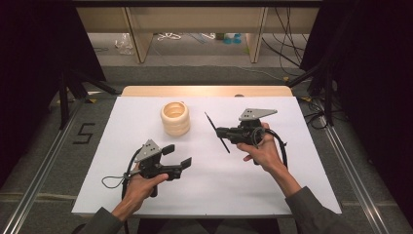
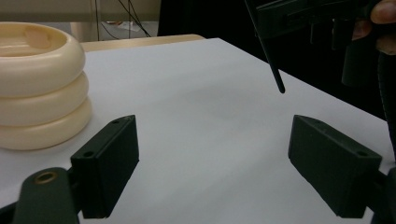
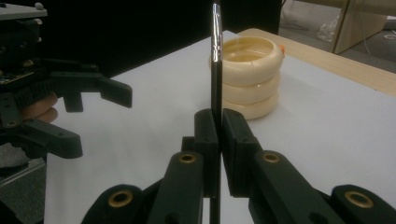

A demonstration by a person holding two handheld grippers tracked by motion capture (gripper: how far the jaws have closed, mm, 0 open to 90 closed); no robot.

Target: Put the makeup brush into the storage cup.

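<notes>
Right gripper (image 1: 220, 131) clamps a thin black rod (image 1: 216, 132); left gripper (image 1: 177, 157) gapes wide, empty. Stacked cream rings (image 1: 175, 118) lie at eleven o'clock: lower the rod vertically into them.

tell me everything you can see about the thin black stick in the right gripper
The thin black stick is a slim, straight, glossy rod, plastic or coated metal by its sheen. It is clamped between the shut pads of the right gripper, running crosswise to the jaws and sticking out on both sides. In the high view it hangs slanted above the white table, touching nothing else, with the stack of cream rings off to one side.
</notes>
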